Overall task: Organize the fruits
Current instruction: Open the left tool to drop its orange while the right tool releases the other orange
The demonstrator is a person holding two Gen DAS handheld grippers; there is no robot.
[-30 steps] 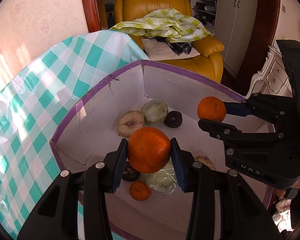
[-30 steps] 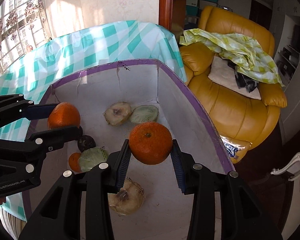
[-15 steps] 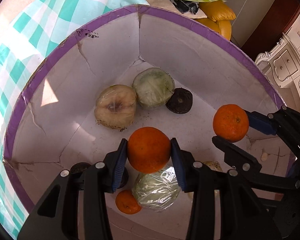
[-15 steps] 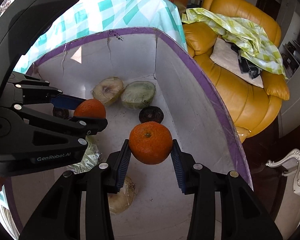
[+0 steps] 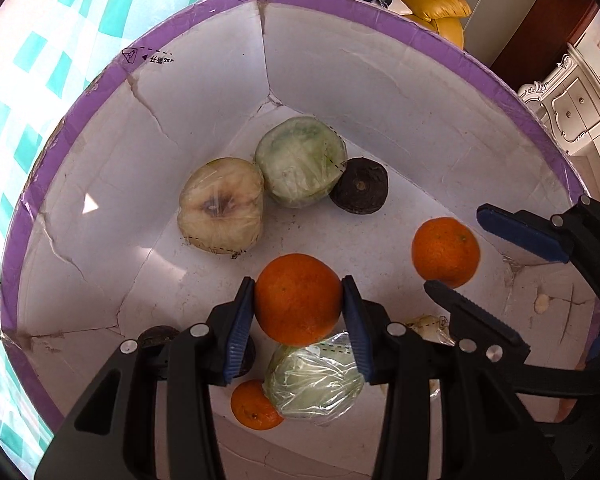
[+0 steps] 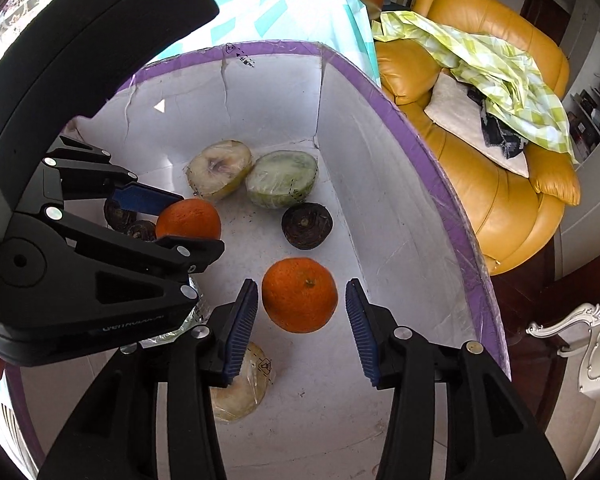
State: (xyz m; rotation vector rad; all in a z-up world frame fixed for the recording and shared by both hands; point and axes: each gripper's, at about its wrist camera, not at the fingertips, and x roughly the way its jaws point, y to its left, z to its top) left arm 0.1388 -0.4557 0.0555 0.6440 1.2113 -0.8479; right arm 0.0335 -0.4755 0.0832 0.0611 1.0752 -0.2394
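Beyond the carton, a mustard-yellow leather armchair (image 6: 496, 184), draped with a crumpled yellow-green checked cloth (image 6: 496, 76) over a white cushion (image 6: 464, 120) and a dark garment (image 6: 500, 132). To the left, a teal-and-white checked tablecloth (image 5: 16, 128) in strong sunlight. At the right edge, an ornate white carved cabinet (image 5: 576, 108) beside dark red-brown woodwork (image 5: 540, 24)

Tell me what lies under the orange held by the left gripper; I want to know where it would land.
Under the orange in the left gripper lies a wrapped cabbage piece, with a small orange beside it. The box floor right beneath is covered.
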